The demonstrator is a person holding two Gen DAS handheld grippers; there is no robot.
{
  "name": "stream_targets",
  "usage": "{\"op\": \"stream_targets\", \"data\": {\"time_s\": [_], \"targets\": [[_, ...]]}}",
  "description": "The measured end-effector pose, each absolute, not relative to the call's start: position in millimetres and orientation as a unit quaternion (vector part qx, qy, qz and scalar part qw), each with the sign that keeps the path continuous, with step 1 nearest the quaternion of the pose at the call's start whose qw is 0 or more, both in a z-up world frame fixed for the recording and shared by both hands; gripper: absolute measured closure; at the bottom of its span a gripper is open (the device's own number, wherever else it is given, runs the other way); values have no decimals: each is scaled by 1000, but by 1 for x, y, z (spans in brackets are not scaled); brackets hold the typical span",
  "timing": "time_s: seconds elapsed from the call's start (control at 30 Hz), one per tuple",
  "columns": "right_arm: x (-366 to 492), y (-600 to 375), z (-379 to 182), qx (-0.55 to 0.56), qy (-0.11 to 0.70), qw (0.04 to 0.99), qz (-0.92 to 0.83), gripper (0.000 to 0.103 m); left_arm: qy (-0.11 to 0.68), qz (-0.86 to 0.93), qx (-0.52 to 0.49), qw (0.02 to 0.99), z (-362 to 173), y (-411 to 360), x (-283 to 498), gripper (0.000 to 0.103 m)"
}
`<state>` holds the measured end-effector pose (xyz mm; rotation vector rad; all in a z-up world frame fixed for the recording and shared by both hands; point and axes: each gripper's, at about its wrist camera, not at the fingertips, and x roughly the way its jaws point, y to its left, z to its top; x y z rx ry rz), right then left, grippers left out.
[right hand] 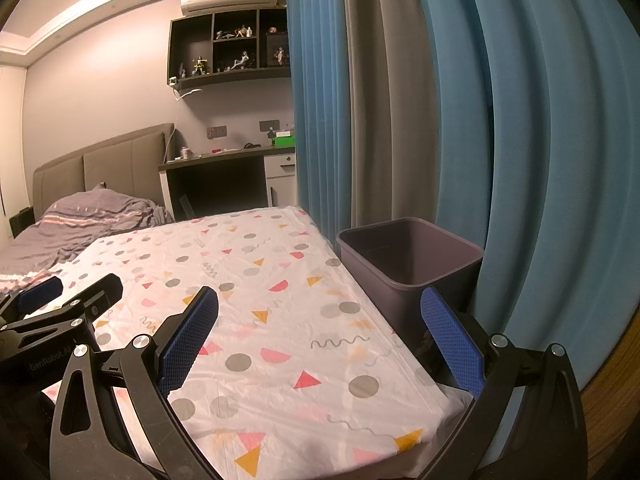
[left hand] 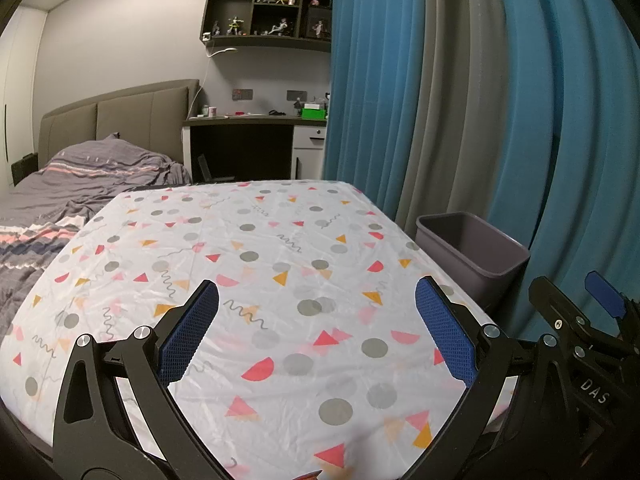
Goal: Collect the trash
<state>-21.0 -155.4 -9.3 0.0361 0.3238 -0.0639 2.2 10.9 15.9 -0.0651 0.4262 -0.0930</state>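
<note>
I find both my left tongs and right tongs spread wide, gripping nothing, above the patterned desk, the grey bin beside its right edge showing only bare inner walls

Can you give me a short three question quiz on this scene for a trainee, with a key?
1. True or false: the left tongs are shut on a piece of trash.
2. Which side of the patterned table does the purple bin stand on? A) bed side B) curtain side
3. Fill in: the right tongs are ____ and hold nothing.

Key: 1 false, they are open and hold nothing. 2 B, beside the blue curtain. 3 open.
</note>
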Motion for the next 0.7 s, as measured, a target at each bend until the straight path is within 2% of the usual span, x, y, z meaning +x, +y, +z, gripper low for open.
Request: {"op": "stream_targets", "data": {"time_s": [0.7], "targets": [[-21,-158,-9,20,161,986,-32,6,212,-47,-32,976,16,7,4,6]]}}
